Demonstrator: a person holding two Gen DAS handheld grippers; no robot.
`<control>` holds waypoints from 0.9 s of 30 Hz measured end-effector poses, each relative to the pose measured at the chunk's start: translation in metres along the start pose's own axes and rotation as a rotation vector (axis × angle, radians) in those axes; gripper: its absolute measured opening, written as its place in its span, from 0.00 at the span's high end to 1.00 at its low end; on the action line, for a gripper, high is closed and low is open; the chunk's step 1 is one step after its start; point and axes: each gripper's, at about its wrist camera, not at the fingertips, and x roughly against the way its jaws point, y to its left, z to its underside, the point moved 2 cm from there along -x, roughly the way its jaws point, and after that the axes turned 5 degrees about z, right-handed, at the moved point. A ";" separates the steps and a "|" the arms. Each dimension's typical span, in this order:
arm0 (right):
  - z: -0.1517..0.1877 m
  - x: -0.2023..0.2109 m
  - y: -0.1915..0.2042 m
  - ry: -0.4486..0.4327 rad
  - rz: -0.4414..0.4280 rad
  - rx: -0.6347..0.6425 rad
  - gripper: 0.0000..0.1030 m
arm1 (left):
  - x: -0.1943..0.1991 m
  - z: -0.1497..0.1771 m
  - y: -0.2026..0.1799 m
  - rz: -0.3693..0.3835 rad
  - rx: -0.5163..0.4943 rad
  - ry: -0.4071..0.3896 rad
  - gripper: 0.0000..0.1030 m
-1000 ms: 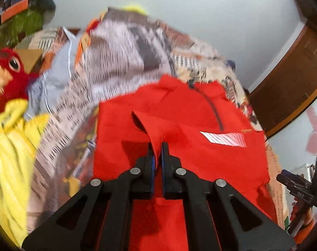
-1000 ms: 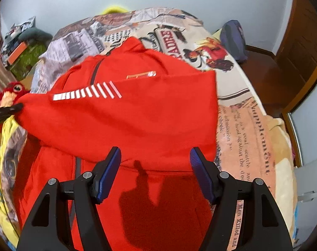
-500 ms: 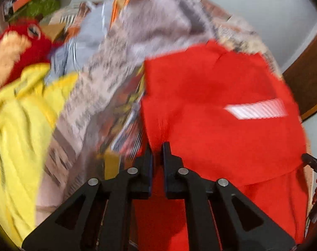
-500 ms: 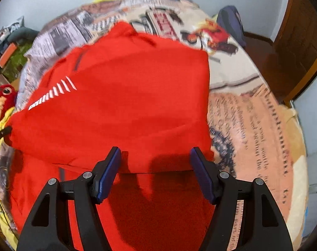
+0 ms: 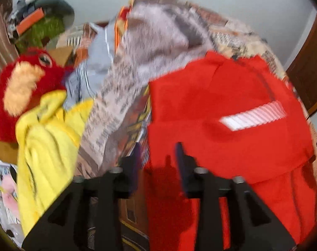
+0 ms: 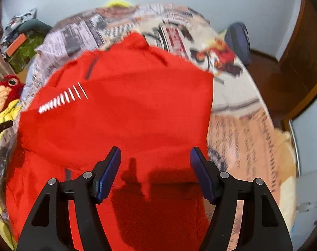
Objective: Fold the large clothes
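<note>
A red jacket (image 5: 221,104) with a white striped patch (image 5: 252,116) lies on the bed, its upper part folded down over the lower part. My left gripper (image 5: 158,152) hovers at the jacket's left edge; its jaws are opening and no cloth sits between them. In the right wrist view the same red jacket (image 6: 127,108) fills the middle, its fold edge just ahead of my right gripper (image 6: 155,159). That gripper is open and holds nothing. The left gripper's tip (image 6: 1,126) shows at the far left edge.
A newspaper-print bedspread (image 6: 242,129) covers the bed. At the left lie a yellow cloth (image 5: 47,146), a red plush bird (image 5: 18,87) and a heap of clutter (image 5: 39,25). A dark bag (image 6: 237,39) sits on the floor near a wooden door (image 6: 304,48).
The left gripper, shut on a corner of red cloth, carried it down to the jacket's left edge, then let go as its jaws parted. The right gripper stayed open, shifting slightly.
</note>
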 end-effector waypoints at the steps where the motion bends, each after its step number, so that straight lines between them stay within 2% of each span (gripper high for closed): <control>1: -0.006 0.006 0.001 -0.027 0.002 0.008 0.37 | 0.005 -0.005 -0.004 0.005 -0.006 -0.016 0.43; 3: -0.018 0.014 0.004 -0.071 0.006 0.019 0.37 | 0.015 -0.017 -0.018 0.033 -0.020 -0.039 0.32; 6: -0.039 0.023 0.012 -0.127 -0.005 0.034 0.37 | 0.023 -0.036 -0.042 0.075 -0.035 -0.076 0.27; 8: -0.054 0.026 0.018 -0.159 -0.015 0.045 0.37 | 0.022 -0.049 -0.057 0.089 -0.046 -0.098 0.18; 13: -0.090 0.020 0.032 -0.202 -0.047 0.063 0.37 | 0.002 -0.089 -0.082 0.093 -0.060 -0.145 0.16; 16: -0.107 0.007 0.037 -0.202 -0.060 0.076 0.37 | -0.025 -0.114 -0.089 0.106 -0.057 -0.130 0.16; 19: -0.124 -0.020 0.037 -0.173 -0.046 0.091 0.37 | -0.052 -0.130 -0.089 0.125 -0.036 -0.104 0.16; 23: -0.144 -0.072 0.032 -0.020 -0.065 0.107 0.37 | -0.098 -0.149 -0.083 0.172 0.017 -0.048 0.16; 27: -0.156 -0.107 0.024 0.044 -0.082 0.087 0.37 | -0.144 -0.161 -0.080 0.225 0.063 0.010 0.16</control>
